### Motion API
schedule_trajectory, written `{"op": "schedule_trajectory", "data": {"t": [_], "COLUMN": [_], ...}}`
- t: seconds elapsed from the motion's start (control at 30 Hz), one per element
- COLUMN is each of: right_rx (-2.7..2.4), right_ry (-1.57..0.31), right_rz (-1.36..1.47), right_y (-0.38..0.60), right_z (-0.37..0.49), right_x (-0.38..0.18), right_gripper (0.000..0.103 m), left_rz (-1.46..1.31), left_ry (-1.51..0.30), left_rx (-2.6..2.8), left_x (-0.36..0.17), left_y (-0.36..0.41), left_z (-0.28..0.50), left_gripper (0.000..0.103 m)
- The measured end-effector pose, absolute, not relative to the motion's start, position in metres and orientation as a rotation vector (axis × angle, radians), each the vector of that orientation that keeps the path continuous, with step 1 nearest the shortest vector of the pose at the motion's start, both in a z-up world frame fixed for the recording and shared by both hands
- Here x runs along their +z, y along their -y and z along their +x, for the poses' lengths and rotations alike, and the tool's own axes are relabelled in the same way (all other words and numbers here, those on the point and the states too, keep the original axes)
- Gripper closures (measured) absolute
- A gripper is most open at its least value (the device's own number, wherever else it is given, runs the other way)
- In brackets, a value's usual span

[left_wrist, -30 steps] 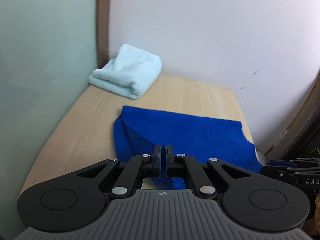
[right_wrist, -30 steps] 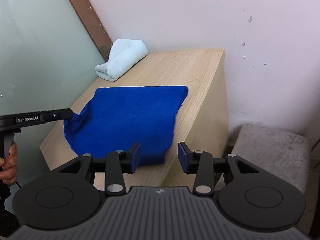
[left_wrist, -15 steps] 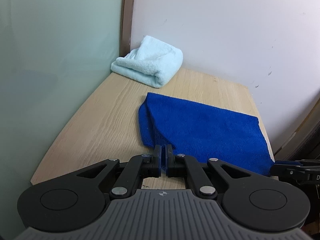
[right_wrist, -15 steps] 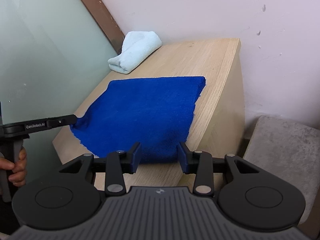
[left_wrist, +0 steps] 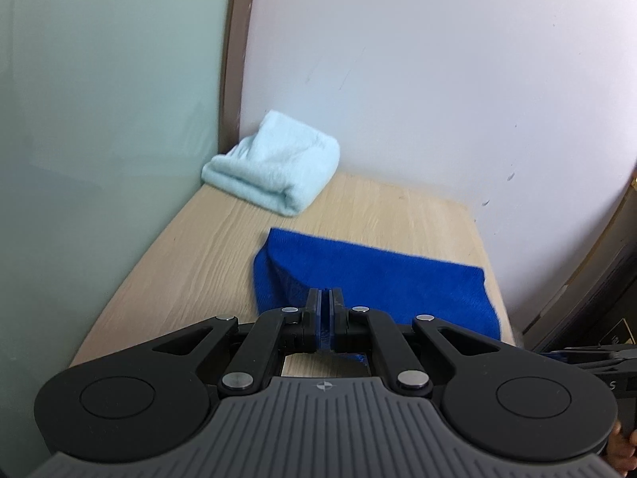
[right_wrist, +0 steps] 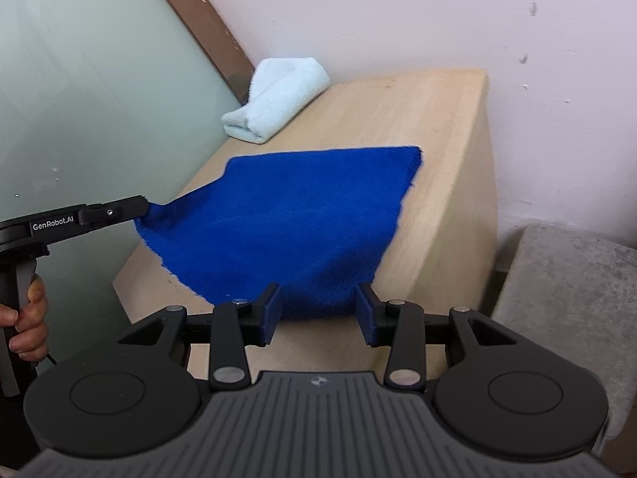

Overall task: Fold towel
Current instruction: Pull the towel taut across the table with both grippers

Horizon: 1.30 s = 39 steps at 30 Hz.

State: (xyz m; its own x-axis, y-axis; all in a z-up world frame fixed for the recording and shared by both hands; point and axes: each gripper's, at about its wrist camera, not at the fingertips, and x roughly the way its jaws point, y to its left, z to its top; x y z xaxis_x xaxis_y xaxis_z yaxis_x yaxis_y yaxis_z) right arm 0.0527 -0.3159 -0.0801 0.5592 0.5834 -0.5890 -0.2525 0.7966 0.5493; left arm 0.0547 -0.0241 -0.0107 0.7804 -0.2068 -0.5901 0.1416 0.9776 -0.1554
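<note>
Towel (right_wrist: 294,215) on table (right_wrist: 450,127), rolled cloth (right_wrist: 278,95) behind.

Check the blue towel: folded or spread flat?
Folded at least once: the blue towel shows doubled layers at its left edge. The left hand-held gripper pinches one corner, lifting it off the table.

Left gripper (left_wrist: 325,298) jaws clamped together with blue cloth pinched between the pads, right gripper (right_wrist: 317,310) jaws spread wide, nothing gripped
</note>
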Motion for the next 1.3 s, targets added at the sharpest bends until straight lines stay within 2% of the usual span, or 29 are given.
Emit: {"op": "schedule_trajectory", "data": {"t": [0.33,0.8,1.07,1.2,1.3], "right_rx": [0.590,0.499,0.430,0.405,0.384], "right_ry": [-0.755,-0.834,-0.828,-0.828,-0.828], "right_rz": [0.383,0.398,0.230,0.128,0.076], "right_y": [0.298,0.307,0.287,0.277,0.271], "right_z": [0.045,0.035,0.029,0.025,0.023], "right_x": [-0.051,-0.076,-0.073,-0.075,-0.076], "right_gripper": [0.061,0.061,0.063,0.073,0.076], "left_rz": [-0.084,-0.044,-0.053,-0.052,-0.052], "left_ry": [-0.639,-0.675,-0.691,-0.691,-0.691], "left_rx": [-0.183,-0.183,-0.184,-0.188,-0.187], "left_x": [-0.009,-0.035,-0.042,-0.045,-0.046], "left_y": [0.026,0.024,0.015,0.013,0.011], "left_z": [0.051,0.047,0.048,0.047,0.045], "left_gripper": [0.099,0.099,0.099,0.099,0.099]}}
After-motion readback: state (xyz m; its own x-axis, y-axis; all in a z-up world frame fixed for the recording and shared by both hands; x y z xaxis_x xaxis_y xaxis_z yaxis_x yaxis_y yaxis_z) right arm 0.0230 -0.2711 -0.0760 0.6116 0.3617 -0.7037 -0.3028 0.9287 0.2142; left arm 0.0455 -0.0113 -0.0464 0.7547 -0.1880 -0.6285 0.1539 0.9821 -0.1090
